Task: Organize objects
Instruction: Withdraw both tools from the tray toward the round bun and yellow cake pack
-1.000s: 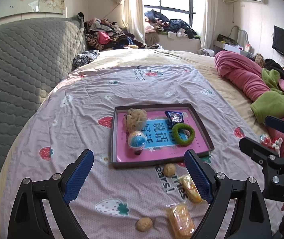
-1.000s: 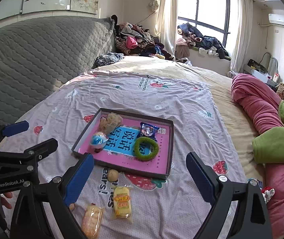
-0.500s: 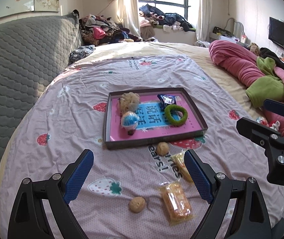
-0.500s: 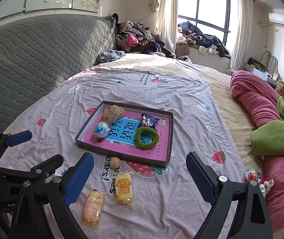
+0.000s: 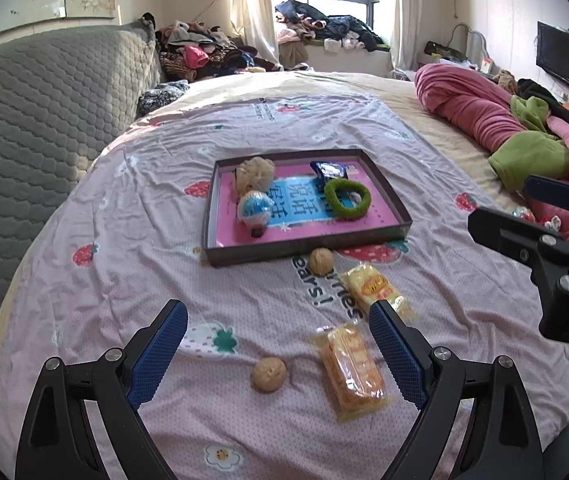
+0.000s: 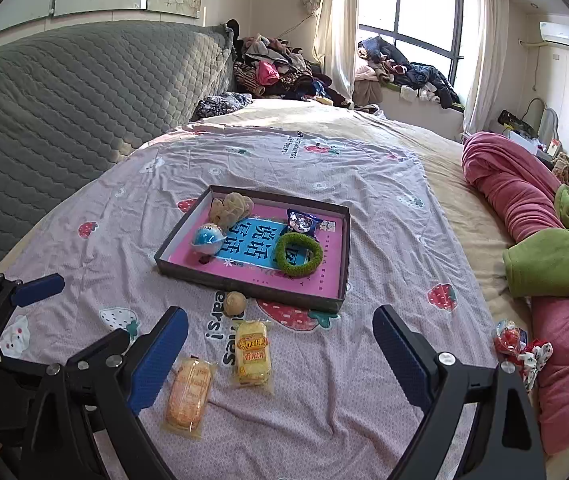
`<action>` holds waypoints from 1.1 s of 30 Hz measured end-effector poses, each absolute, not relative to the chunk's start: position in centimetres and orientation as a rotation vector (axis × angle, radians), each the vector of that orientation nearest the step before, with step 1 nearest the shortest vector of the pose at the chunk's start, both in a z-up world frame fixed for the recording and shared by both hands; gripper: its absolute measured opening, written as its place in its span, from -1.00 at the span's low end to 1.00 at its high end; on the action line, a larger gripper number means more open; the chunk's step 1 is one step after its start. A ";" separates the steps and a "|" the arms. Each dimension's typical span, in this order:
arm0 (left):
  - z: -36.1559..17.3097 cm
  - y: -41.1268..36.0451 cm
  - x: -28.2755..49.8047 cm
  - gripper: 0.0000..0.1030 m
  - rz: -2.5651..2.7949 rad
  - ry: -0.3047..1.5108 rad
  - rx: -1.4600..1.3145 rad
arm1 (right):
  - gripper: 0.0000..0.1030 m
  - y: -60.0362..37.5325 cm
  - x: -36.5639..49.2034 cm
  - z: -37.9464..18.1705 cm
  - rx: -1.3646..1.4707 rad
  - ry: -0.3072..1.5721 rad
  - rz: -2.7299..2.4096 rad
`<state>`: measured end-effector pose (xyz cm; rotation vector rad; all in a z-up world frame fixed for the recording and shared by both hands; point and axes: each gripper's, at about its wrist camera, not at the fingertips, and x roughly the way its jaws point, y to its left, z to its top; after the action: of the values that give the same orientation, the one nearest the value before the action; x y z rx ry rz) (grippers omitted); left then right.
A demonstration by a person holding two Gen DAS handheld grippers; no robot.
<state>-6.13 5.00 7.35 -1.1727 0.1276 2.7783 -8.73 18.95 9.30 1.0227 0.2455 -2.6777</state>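
A dark tray [image 5: 220,255] [image 6: 340,264] with a pink floor lies on the bed. It holds a green ring [image 5: 347,197] [image 6: 298,254], a blue-white ball [image 5: 255,209] [image 6: 208,237], a beige puff [image 5: 255,171] [image 6: 230,205] and a blue snack packet [image 5: 329,169] [image 6: 302,221]. In front of it lie two walnuts [image 5: 321,261] [image 5: 269,373] and two yellow cake packets [image 5: 374,286] [image 5: 351,372] [image 6: 251,350] [image 6: 189,390]. My left gripper [image 5: 276,344] is open above the near walnut. My right gripper [image 6: 278,352] is open above the packets.
A strawberry-print sheet [image 5: 132,240] covers the bed. A grey quilted headboard [image 6: 64,92] stands at the left. Pink and green blankets [image 6: 540,240] are piled at the right, with a small red-white toy [image 6: 520,344] beside them. Clothes are heaped by the window [image 5: 324,28].
Both grippers have drawn back toward the near edge of the bed, so the tray looks farther off and both walnuts and packets are in fuller view. The jaws stayed open.
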 end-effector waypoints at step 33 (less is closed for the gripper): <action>2.1 6.4 -2.6 0.80 2.707 0.145 -1.264 | 0.82 18.7 -7.7 4.9 1.123 0.261 -2.634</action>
<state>-2.58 6.42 2.07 -1.2637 0.1455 2.7069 -7.67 18.65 4.86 1.1229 0.2613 -2.6341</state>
